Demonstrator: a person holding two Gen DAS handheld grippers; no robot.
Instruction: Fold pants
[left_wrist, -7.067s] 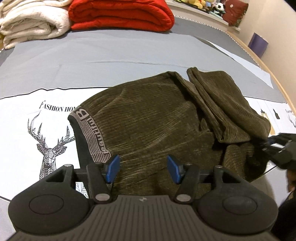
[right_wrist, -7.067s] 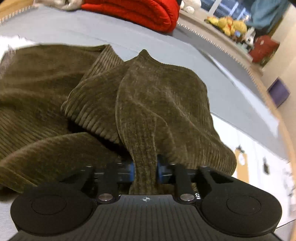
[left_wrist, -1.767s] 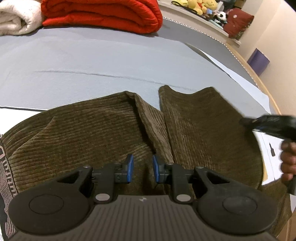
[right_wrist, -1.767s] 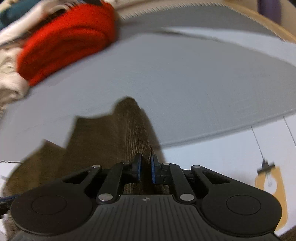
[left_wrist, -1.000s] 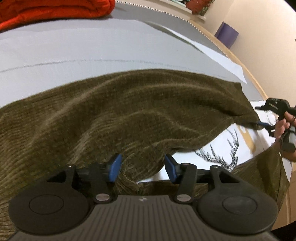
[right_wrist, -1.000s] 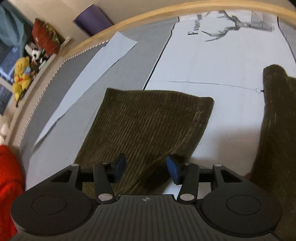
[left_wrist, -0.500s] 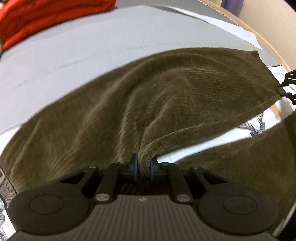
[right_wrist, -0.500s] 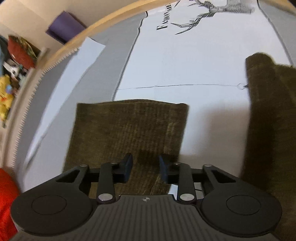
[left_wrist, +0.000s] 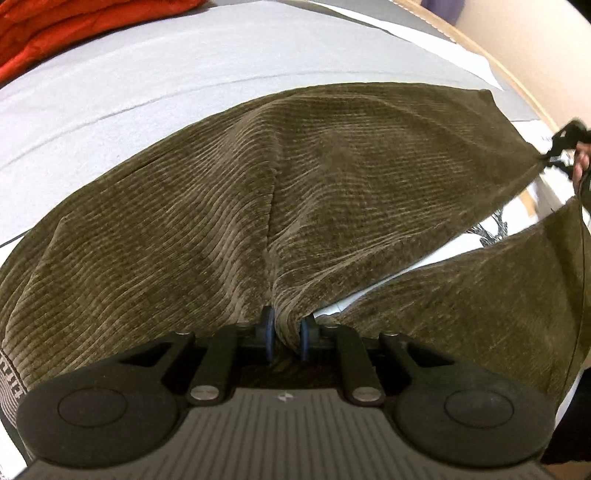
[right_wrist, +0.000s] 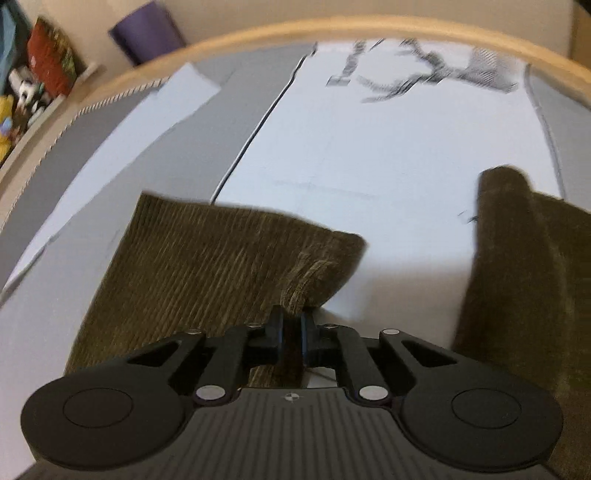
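We have the pants (left_wrist: 332, 192) spread on the bed (left_wrist: 147, 74), olive corduroy, legs apart. One leg runs from 6 o'clock in the left wrist view out to 3 o'clock; the other leg (left_wrist: 480, 295) lies separate at 4 o'clock, with a wedge of white deer-print sheet (left_wrist: 491, 229) showing between them.

Left tongs (left_wrist: 285, 332): clenched on a bunch of cloth near the crotch, corduroy pinched between the blue pads, a ridge rising from the grip toward 12 o'clock.

Right tongs (right_wrist: 291, 334): clenched on the inner corner of the near leg's hem (right_wrist: 306, 273); the cloth puckers at the pads. In the left wrist view we see these same tongs (left_wrist: 565, 142) at 3 o'clock, leg edge drawn taut to them, with a bit of a hand (left_wrist: 581, 162) beside.

Waistband (left_wrist: 9, 380): a sliver of lettered elastic at 8 o'clock, low left corner.

Red blanket (left_wrist: 55, 26) at 11 o'clock, well apart from the work. Wooden bed rim (right_wrist: 332, 33) arcs across 12 o'clock in the right wrist view; the second leg (right_wrist: 524, 295) sits at 3 o'clock there, blurred.

Progress, as we judge it: early. Garment laid out, both grips set on one leg. No fold yet visible. Left to do: bring this leg over onto the other, align hems, then fold lengthwise toward the waistband.
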